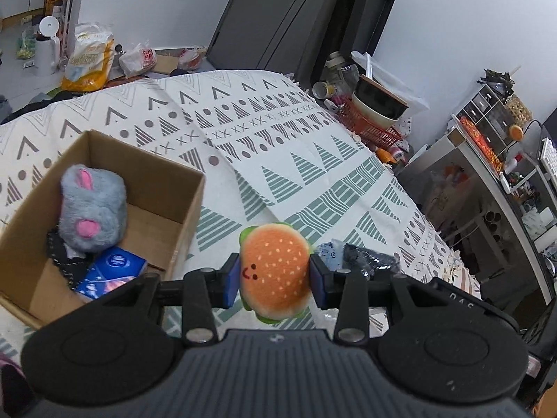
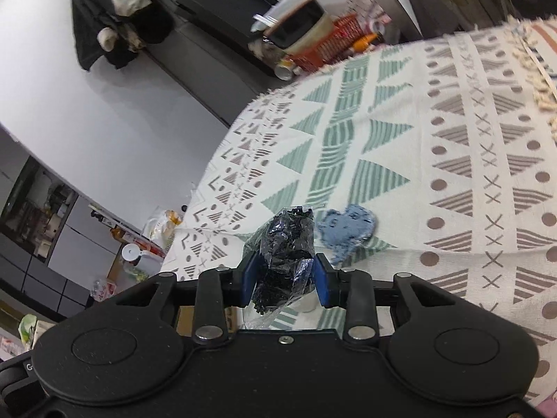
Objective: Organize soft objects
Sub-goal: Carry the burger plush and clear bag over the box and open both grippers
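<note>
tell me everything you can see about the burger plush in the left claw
The burger plush is a small soft toy of fuzzy fabric: an orange bun dotted with pale seeds, a green lettuce frill showing at its top and bottom edges, and a little stitched smiling face near its left side. The left claw is shut on it, one blue pad pressing each side. It is held above the patterned cloth, to the right of the cardboard box, not yet inside.
</note>
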{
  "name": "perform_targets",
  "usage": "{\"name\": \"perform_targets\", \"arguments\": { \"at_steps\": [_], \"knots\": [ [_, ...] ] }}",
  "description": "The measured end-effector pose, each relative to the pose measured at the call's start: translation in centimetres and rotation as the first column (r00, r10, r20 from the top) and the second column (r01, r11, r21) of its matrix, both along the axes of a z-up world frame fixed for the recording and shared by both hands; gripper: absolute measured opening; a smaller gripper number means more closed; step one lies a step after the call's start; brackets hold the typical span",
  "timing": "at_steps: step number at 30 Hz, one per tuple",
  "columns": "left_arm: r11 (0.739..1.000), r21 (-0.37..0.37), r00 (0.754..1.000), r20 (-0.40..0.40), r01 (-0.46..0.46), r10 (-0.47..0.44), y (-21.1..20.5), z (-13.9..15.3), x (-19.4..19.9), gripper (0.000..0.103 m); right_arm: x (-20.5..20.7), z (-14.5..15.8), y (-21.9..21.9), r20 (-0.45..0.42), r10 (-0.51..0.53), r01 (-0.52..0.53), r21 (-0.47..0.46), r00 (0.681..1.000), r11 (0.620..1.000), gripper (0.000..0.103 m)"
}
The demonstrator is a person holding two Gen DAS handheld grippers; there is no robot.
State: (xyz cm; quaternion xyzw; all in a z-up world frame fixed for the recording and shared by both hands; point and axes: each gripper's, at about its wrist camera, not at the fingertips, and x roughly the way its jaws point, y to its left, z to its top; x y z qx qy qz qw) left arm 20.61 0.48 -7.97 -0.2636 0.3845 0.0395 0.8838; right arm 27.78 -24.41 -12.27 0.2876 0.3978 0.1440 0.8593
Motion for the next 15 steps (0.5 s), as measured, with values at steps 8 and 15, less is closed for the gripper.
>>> {"name": "perform_targets", "arguments": {
  "at_steps": [8,15],
  "knots": [
    [1.0,0.001,1.0,-0.017,-0.018,0.018,3.2,1.6,-1.9,0.04,-1.4,2.9,2.1,0.089,0.027,-0.026,-0.015,0.996,1.0,0.034],
    [0.999,0.017,0.999,-0.024,-0.032,0.033,5.6,3.1,-3.4,0.04,-2.5,4.8,3.9,0.151,0.053,-0.05,-0.023,0.987,0.998,0.034]
  ]
}}
